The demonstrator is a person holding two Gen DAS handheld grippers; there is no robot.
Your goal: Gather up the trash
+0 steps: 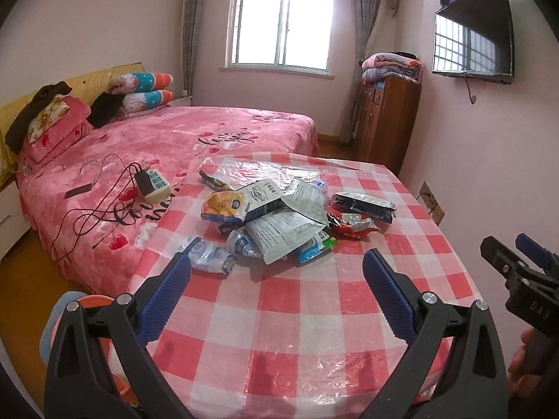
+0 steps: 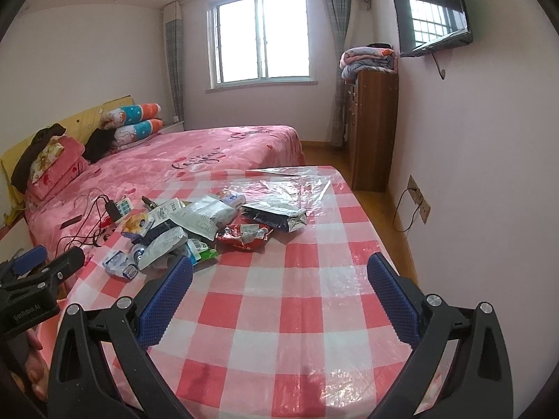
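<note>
a checked-cloth table (image 1: 314,314) bears a heap of wrappers (image 1: 279,216) near its far left edge.

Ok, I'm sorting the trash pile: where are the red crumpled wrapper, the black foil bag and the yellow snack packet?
Red crumpled wrapper (image 2: 242,237), right wrist view, its middle.
Black foil bag (image 2: 276,217), right wrist view, its dark face.
Yellow snack packet (image 1: 223,204), left wrist view, its front.
</note>
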